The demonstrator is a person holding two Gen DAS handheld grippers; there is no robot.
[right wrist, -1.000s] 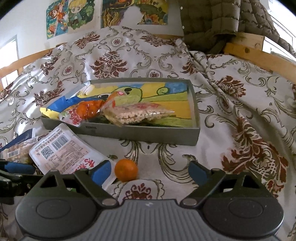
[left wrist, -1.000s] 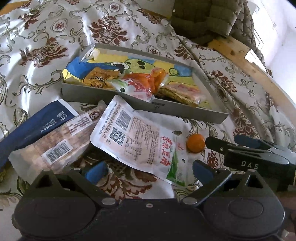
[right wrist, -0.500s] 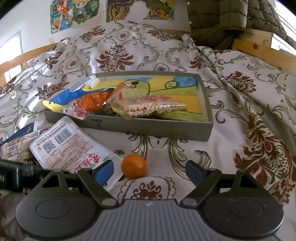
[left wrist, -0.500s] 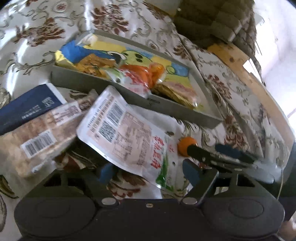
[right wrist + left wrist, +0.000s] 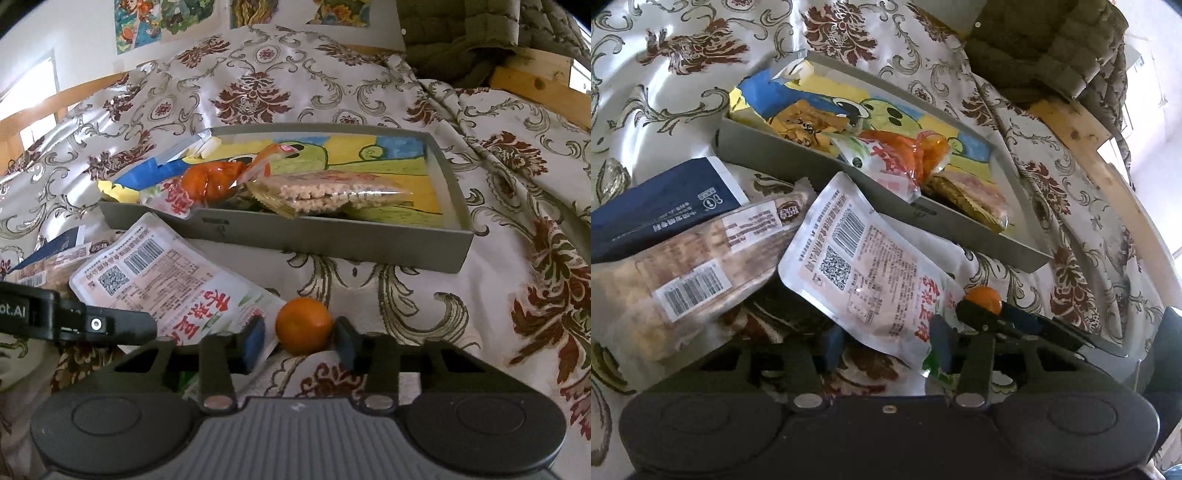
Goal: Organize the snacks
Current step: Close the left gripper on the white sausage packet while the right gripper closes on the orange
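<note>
A white-and-pink tofu snack packet point(image 5: 871, 273) lies on the bed in front of the grey tray point(image 5: 798, 162). Its near corner pokes between the blue pads of my left gripper point(image 5: 886, 345), whose jaws are closing; the pads do not visibly press on it. A small orange point(image 5: 304, 328) sits on the floral bedspread between the pads of my right gripper point(image 5: 300, 341), also closing. The right pad touches the fruit, and a narrow gap with the packet's corner point(image 5: 258, 299) remains on the left. The two grippers stand side by side, almost touching.
The tray's rim point(image 5: 332, 243) encloses an orange-red packet point(image 5: 210, 181), a cracker packet point(image 5: 325, 192) and a yellow one point(image 5: 809, 125). A dark blue packet point(image 5: 661, 206) and a brown pastry packet point(image 5: 687, 266) lie left of the tofu packet. A wooden bed rail point(image 5: 1108, 177) and padded jacket point(image 5: 461, 44) are behind.
Both pairs of jaws have narrowed from wide open. My right gripper moved forward and down, so the orange now sits between its pads. My left gripper rolled slightly around the packet's corner.
</note>
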